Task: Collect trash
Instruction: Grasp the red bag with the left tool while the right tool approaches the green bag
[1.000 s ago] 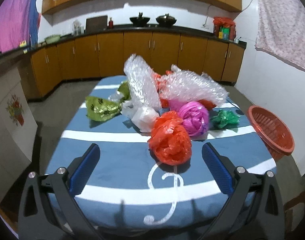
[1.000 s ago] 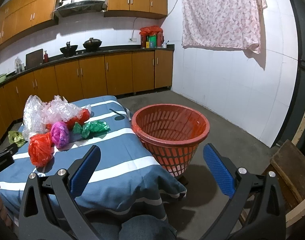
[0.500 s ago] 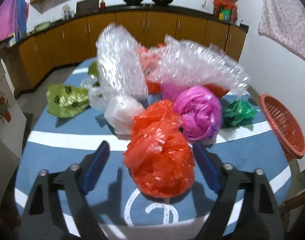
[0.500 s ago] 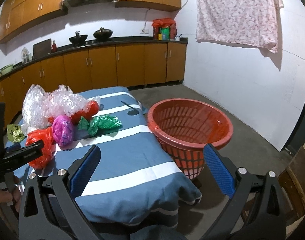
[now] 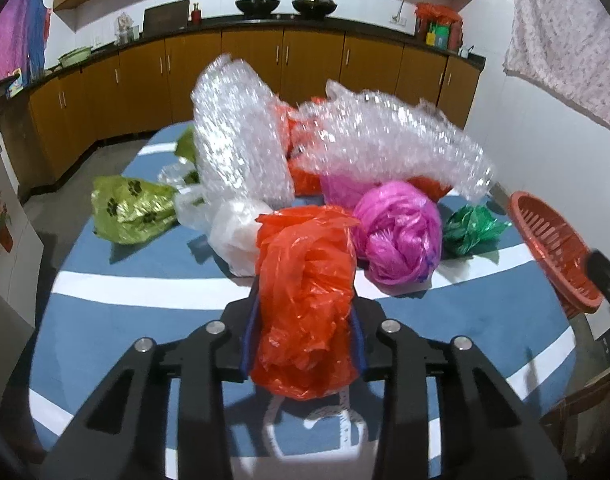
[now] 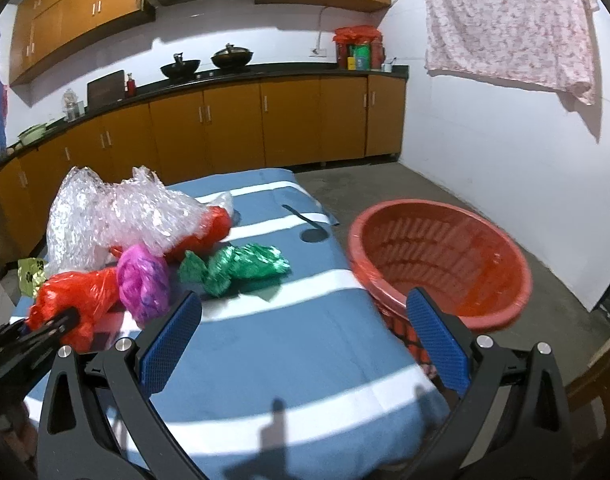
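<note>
Blue pads of the left claw (image 5: 303, 332) are pressed in on both sides of a crumpled orange-red plastic bag (image 5: 305, 304), which bulges out above and below them; from the right wrist view the same bag (image 6: 71, 300) sits at the tip of that claw at the left edge. Under it lies the surface (image 5: 145, 280), covered in a blue cloth with white stripes and a white curled figure whose shape is partly hidden by the bag; no readable writing shows on anything. Just beyond the held bag are a white bag (image 5: 237, 232) to its left and a magenta bag (image 5: 399, 236) to its right, then a small green bag (image 5: 471, 230) further right and a yellow-green bag printed with black paw marks (image 5: 133, 210) to the left. Behind them two pieces of bubble wrap (image 5: 241, 140) stand over more orange plastic.

The right claw (image 6: 305, 340) points level across the near corner of the surface, its blue pads wide apart and holding nothing. Past its right pad an orange slatted basket (image 6: 441, 256) stands beside the surface edge. Wooden kitchen cabinets (image 6: 233, 120) line the far wall.
</note>
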